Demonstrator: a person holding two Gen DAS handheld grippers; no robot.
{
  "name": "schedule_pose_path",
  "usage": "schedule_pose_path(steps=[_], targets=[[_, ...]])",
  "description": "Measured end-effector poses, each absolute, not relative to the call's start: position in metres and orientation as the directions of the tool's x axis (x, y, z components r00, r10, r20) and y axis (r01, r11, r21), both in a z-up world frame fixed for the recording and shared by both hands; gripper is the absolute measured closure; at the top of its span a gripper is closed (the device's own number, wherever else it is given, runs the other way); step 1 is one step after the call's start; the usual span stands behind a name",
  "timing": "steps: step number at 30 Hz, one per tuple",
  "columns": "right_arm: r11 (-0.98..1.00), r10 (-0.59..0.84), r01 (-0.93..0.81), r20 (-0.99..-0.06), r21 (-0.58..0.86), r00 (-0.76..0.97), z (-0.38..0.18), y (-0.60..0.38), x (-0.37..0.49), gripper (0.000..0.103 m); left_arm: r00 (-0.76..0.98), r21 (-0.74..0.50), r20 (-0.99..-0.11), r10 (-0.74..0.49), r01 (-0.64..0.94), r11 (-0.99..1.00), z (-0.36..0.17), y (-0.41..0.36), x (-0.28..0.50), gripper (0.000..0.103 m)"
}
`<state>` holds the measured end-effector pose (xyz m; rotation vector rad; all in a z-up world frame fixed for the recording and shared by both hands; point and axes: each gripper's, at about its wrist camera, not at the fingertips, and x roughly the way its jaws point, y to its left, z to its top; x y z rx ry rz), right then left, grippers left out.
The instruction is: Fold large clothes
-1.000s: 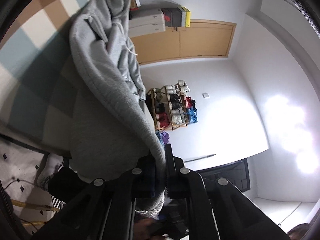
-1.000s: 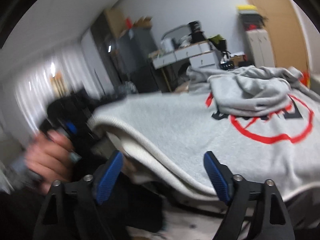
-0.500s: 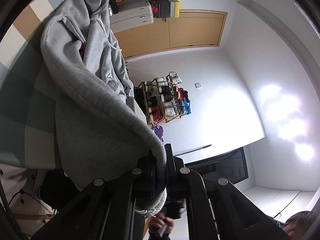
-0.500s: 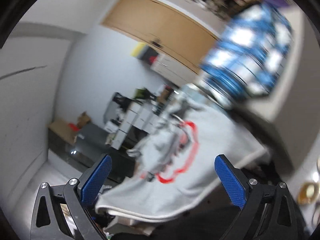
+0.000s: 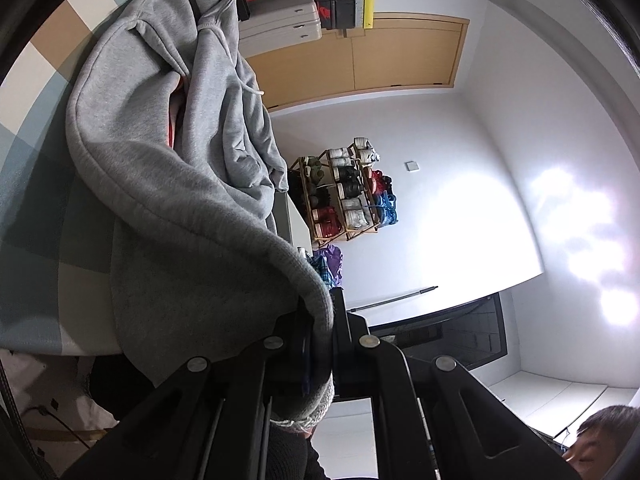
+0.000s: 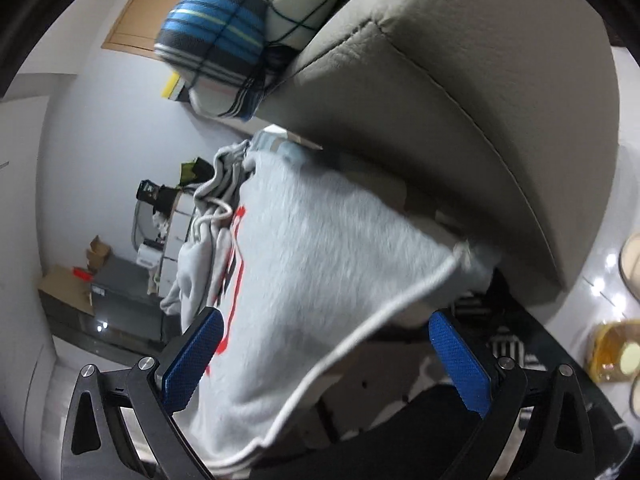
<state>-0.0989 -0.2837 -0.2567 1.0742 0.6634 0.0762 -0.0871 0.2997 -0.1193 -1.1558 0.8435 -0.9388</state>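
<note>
Over the hoodie, right gripper fingers spread wide.

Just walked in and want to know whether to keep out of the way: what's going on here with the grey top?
A person is folding a large grey hooded sweatshirt with a red print laid over a checked surface. The left tool is shut on a ribbed edge of the sweatshirt and holds it up. The right tool is wide open, its blue pads either side of the sweatshirt's lower edge, not gripping it. A beige cushioned seat stands beside it.
</note>
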Motion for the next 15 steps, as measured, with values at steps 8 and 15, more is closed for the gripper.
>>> schedule_pose_path(steps=[8, 15], targets=[[0.535, 0.238, 0.312, -0.494, 0.786, 0.837, -0.264, -0.283, -0.091, 0.0, 0.368, -0.979, -0.063, -0.928, 0.157, 0.128, -0.126, 0.3, -0.084, 0.101], [0.654, 0.207, 0.22, -0.452, 0.723, 0.868, -0.248, -0.266, -0.087, 0.008, 0.372, -0.982, -0.053, -0.927, 0.146, 0.115, -0.128, 0.3, -0.082, 0.101]])
